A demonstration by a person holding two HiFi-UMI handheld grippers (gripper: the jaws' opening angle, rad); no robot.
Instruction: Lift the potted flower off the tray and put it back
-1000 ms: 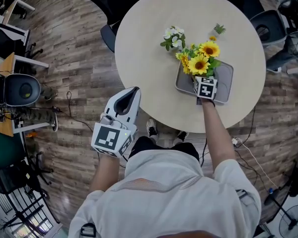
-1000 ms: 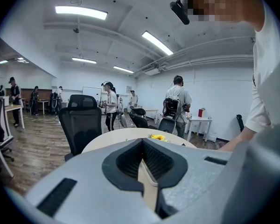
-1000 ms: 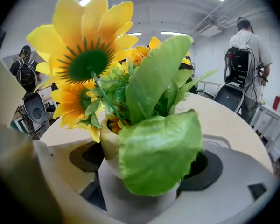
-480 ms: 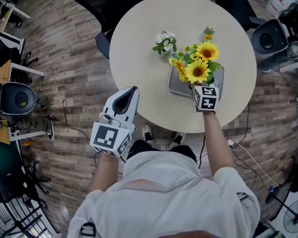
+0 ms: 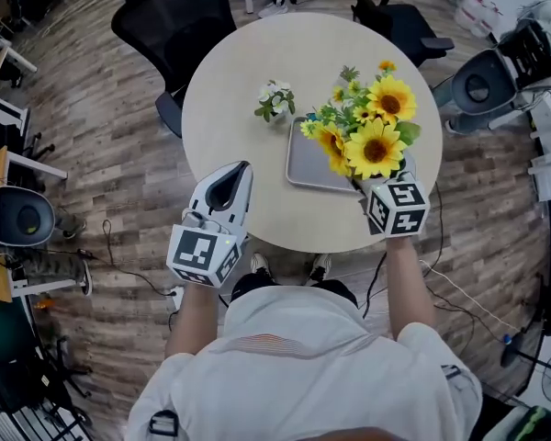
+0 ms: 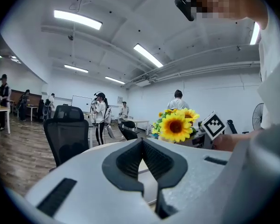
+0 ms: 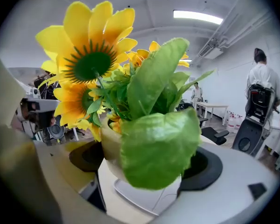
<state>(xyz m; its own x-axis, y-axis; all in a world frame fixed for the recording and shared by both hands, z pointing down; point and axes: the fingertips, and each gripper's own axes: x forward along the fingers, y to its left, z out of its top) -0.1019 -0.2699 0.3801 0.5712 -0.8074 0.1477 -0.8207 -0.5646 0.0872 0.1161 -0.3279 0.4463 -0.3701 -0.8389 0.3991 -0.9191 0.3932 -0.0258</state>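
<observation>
The potted flower [image 5: 372, 136], a bunch of yellow sunflowers in a pale pot [image 7: 105, 148], hangs in the air above the grey tray [image 5: 308, 159] on the round table [image 5: 230, 81]. My right gripper [image 5: 372, 180] is shut on the pot, whose leaves hide most of the fingers. In the right gripper view the tray [image 7: 144, 197] lies below the pot, with the dark pads [image 7: 86, 155] at either side. My left gripper [image 5: 231, 177] hovers at the table's near left edge, shut and holding nothing. In the left gripper view the left gripper [image 6: 142, 155] points toward the sunflowers [image 6: 176, 126].
A small pot of white flowers [image 5: 275, 101] stands on the table left of the tray. Office chairs ring the table: a black one [image 5: 179, 16] at the far left and a grey one [image 5: 482, 85] at the right. Cables lie on the wood floor. Several people stand in the background.
My right gripper has raised the potted flower off the tray and toward me. The tray now lies bare. The left gripper has stayed put.
</observation>
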